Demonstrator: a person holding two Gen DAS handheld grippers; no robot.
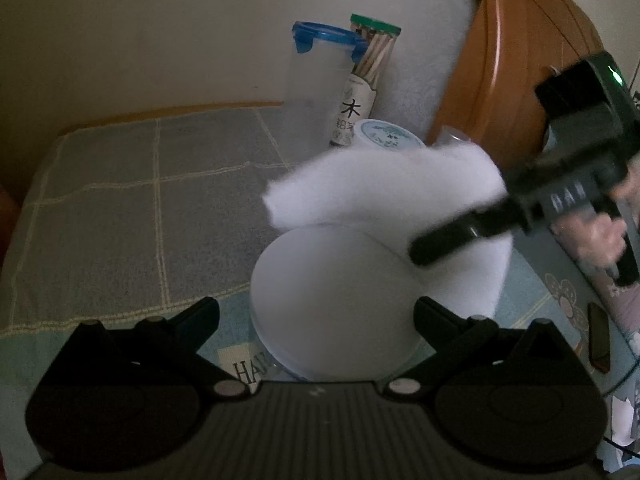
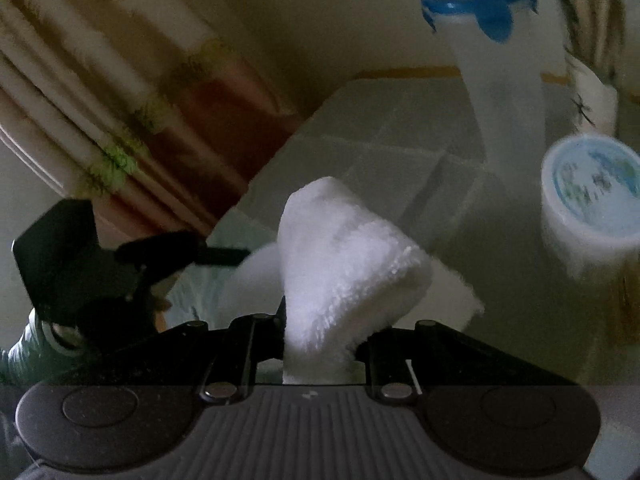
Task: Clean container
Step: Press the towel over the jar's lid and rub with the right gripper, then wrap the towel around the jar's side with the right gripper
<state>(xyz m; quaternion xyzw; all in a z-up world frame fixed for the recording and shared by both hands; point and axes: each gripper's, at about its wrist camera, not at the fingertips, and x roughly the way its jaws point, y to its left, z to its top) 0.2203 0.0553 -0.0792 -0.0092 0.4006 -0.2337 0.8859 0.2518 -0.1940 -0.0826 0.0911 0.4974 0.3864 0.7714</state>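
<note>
At frame centre, your right gripper [image 1: 424, 254] fingers pinch white cloth [image 1: 384, 188] over container [image 1: 332, 300]; left gripper [image 1: 316, 312] fingers clamp container; wiping unfinished

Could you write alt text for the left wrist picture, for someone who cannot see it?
The left gripper holds a round white container while the right gripper brings a fluffy white cloth over it. Behind stand a blue-lidded jar and a tube of wooden sticks.
</note>
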